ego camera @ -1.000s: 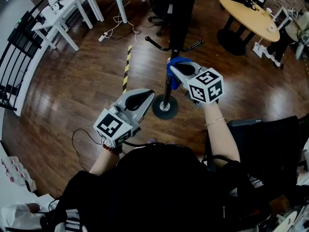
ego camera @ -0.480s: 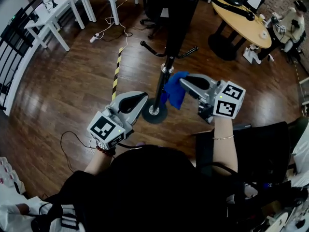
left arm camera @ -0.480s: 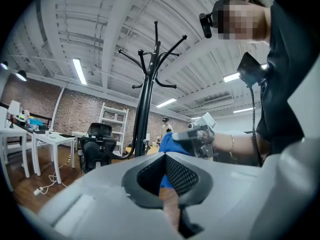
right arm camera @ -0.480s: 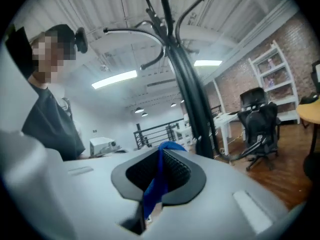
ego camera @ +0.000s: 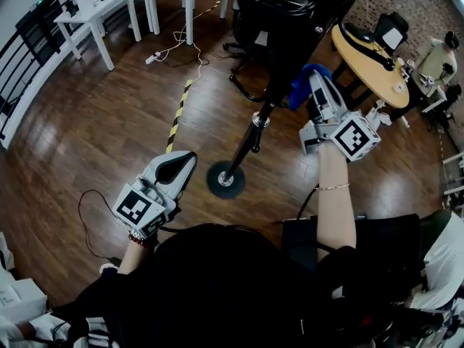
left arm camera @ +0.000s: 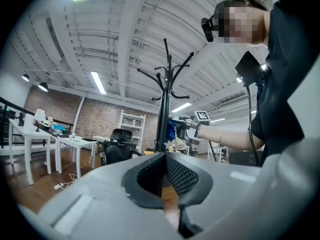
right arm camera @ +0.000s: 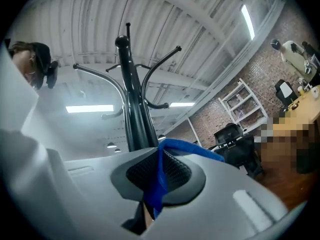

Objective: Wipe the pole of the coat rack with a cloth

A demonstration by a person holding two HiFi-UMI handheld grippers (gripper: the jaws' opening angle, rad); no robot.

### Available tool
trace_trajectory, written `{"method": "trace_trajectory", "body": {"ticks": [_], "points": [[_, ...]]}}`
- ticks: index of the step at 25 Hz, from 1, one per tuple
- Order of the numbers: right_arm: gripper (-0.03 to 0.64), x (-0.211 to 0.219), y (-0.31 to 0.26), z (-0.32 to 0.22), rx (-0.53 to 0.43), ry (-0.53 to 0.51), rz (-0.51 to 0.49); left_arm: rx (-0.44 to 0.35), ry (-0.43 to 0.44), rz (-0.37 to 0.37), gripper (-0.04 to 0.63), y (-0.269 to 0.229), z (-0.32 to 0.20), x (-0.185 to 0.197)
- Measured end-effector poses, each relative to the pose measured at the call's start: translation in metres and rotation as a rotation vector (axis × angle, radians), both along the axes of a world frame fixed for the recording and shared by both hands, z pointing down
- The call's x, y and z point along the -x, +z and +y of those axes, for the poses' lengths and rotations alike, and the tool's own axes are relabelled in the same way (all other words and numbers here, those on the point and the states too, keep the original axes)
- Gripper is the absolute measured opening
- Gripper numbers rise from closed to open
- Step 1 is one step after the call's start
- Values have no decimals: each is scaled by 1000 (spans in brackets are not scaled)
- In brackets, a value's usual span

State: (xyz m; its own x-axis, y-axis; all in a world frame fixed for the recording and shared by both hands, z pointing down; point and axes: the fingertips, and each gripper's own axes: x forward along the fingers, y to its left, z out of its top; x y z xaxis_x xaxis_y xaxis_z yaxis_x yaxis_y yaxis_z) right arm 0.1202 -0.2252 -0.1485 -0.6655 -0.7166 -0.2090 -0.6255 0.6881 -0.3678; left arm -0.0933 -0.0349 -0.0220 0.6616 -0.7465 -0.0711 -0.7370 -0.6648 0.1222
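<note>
At the near left, the left gripper (ego camera: 185,162) hangs low with its 2 jaws pressed together on nothing, well apart from the coat rack's pole (ego camera: 246,145). Farther right, the right gripper (ego camera: 316,80) pinches the blue cloth (ego camera: 297,87) between its 2 jaws. The cloth bunches out past the fingertips, just beside the pole's upper stretch.

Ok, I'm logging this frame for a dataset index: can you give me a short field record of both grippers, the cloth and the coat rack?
black metal coat rack pole: upright on a round black base
right gripper: shut on a blue fabric cloth, raised high beside the pole
cloth: pinched between the fingers; contact with the pole unclear
left gripper: shut, empty, low, apart from the pole
</note>
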Motion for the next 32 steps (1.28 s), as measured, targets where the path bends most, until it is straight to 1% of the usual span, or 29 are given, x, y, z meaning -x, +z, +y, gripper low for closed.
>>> {"method": "trace_trajectory", "body": {"ticks": [3,6,8,11,12,14,17,20,23,25,27,29,32], "points": [[23,13,25,-5,30,-10,40,-4,-52,-6,6,5,5,16],[23,14,46,-5,56,-25,22,-15,-75,-13,6,8,10,22],[23,11,58,-12,79,-16,32,-8,-101,-6,6,7,11,27],[23,4,83,-25,152,11,55,25,-136,-1,6,9,14,37],[23,3,95,-29,182,22,79,32,-140,-1,6,10,15,38],[23,5,116,-35,226,30,146,40,-137,-9,6,11,17,36],[23,10,143,-41,268,14,237,35,-117,-19,6,10,21,26],[23,13,158,-48,246,24,357,30,-108,-13,6,11,24,21],[23,6,165,-55,200,100,538,26,-116,8,6,12,27,22],[23,-2,166,-58,155,163,674,35,-126,4,6,15,31,25],[23,-12,163,-60,110,220,785,52,-146,7,6,20,36,32],[23,-22,159,-61,87,270,850,76,-171,36,6,24,39,41],[23,-51,151,-66,95,380,875,100,-204,70,6,27,40,53]]}}
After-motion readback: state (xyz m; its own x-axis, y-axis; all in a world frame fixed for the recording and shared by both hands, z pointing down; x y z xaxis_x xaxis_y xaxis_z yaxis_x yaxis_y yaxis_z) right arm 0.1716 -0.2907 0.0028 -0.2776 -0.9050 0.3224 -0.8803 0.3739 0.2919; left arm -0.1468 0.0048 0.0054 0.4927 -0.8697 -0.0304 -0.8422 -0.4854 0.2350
